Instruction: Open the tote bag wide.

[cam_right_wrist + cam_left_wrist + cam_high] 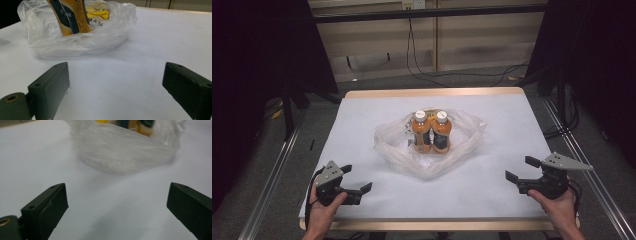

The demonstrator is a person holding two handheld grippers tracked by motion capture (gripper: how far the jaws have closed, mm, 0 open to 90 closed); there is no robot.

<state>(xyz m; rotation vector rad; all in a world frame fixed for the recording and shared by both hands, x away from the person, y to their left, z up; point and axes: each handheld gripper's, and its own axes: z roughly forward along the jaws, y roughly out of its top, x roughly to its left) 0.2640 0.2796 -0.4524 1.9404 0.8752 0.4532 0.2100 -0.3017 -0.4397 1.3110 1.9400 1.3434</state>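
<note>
While two orange bottles stand upright inside a crumpled clear plastic bag mid-tabletop, the left hand-held gripper and right hand-held gripper wait nearer than the bag, jaws spread, seemingly poised to reach.

The two orange drink bottles with white caps were cut off by the top edge in both gripper views, and blurred in the left gripper view. Their lower parts were hidden behind the crumpled clear plastic bag. Label print was too small to read in the high view. The yellow item inside the bag was partly hidden.
</note>
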